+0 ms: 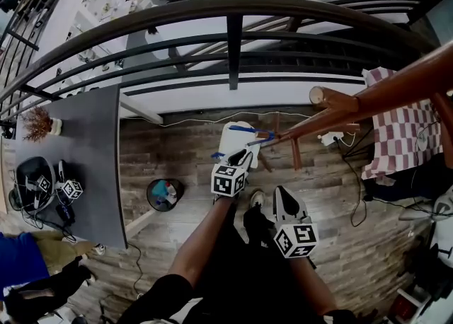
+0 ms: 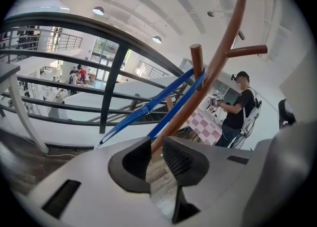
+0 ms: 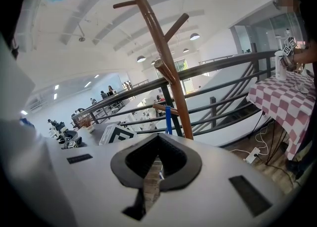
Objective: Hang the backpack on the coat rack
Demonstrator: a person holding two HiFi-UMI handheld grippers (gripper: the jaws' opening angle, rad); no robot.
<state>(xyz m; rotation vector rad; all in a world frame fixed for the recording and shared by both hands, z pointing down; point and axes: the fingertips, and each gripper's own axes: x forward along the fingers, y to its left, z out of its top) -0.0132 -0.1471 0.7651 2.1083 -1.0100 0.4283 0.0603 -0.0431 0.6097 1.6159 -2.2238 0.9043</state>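
Observation:
The brown wooden coat rack (image 1: pixel 368 96) leans across the head view from the upper right. The white backpack (image 1: pixel 233 139) hangs low on it, its blue strap (image 2: pixel 163 99) looped over a short peg (image 2: pixel 197 57). My left gripper (image 1: pixel 241 158) sits right below the bag; its jaws (image 2: pixel 157 144) are open, with the strap's lower end and the pole just beyond the gap and nothing pinched. My right gripper (image 1: pixel 282 199) hangs lower and to the right, shut (image 3: pixel 157 139) and empty. From there the strap (image 3: pixel 168 121) shows draped over a peg beside the pole (image 3: pixel 163 52).
A dark metal railing (image 1: pixel 233 39) runs behind the rack. A grey table (image 1: pixel 92 174) with gear stands at left, a black bin (image 1: pixel 164 194) on the wood floor beside it. A checked tablecloth (image 1: pixel 400 131) and floor cables lie at right. A person (image 2: pixel 240 107) stands there.

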